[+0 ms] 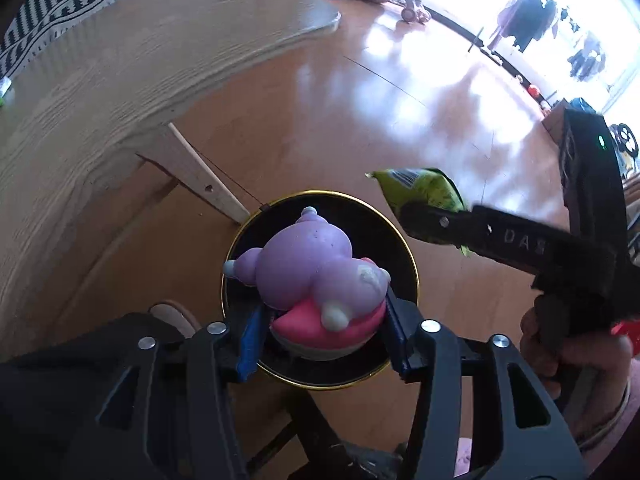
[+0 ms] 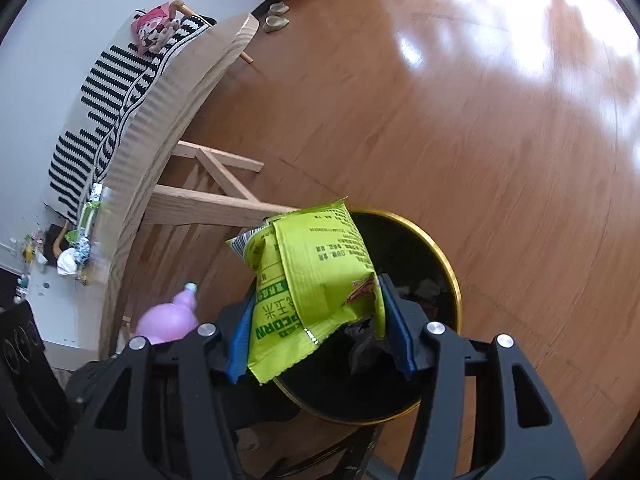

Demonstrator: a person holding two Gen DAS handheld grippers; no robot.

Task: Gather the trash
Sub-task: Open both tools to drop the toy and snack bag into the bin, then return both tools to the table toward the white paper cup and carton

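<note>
Both grippers hang over the black bin (image 1: 400, 248). Left gripper (image 1: 320, 322): purple toy (image 1: 308, 264) between its fingers, seemingly pinched. Right gripper (image 2: 316, 320): fingers spread around the green snack packet (image 2: 316, 276), grip unclear. Wooden counter (image 1: 120, 80) sits far left.

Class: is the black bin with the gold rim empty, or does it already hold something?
Not empty. In the right wrist view, dark crumpled items lie inside the bin, seen past the green snack wrapper.

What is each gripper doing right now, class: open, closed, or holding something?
Left gripper: holds the purple toy over the black bin.
Right gripper: green snack bag between its jaws; grip cannot be told.
</note>
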